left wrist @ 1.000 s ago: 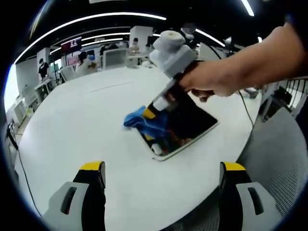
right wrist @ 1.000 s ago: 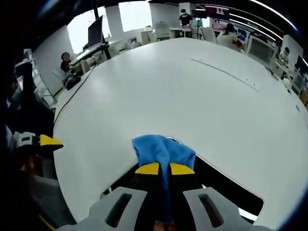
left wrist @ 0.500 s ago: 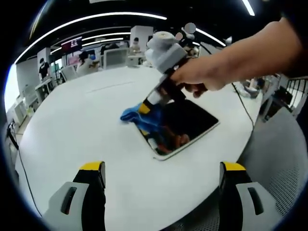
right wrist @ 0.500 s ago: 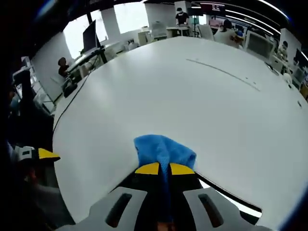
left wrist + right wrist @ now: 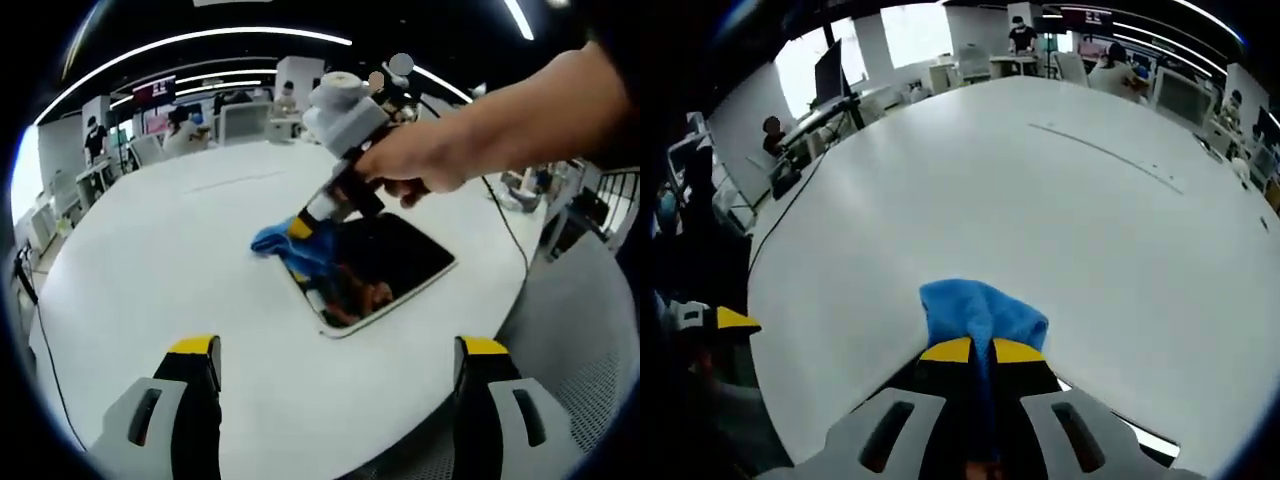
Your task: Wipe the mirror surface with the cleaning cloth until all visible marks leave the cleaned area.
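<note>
Left gripper view: sits back from the near edge of the white table [image 5: 150, 260], looks across it at the mirror [image 5: 385, 270], mid-distance, own yellow-tipped jaws low in view.
Right gripper view: very close, looks along its own jaws down onto the blue cloth [image 5: 980, 312] and out over the table [image 5: 1040, 200] to the far desks.
Shared: table, cloth [image 5: 290, 243], mirror edge [image 5: 1130, 432], far office.
</note>
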A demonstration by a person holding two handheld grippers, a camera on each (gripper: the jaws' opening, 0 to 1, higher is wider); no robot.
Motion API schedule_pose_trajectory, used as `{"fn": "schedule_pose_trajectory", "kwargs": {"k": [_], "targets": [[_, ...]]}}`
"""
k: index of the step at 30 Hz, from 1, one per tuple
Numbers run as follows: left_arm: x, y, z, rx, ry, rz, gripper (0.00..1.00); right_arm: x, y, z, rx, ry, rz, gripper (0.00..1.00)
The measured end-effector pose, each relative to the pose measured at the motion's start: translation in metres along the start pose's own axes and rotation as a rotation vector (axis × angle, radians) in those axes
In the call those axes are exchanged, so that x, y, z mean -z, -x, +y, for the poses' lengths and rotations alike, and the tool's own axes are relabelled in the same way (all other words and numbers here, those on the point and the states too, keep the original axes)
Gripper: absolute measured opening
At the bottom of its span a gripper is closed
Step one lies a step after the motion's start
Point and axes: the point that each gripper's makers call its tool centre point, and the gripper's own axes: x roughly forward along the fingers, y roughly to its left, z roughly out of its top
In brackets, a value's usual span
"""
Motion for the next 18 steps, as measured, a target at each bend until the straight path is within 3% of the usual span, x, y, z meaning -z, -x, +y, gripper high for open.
{"fn": "schedule_pose_trajectory", "kwargs": {"k": [18], "targets": [[-0.001,0.0,-0.002,0.013,0.013,-0.004,0.99,0.007,0.009,-0.011,0.01,0.016,0.008,0.01]]}}
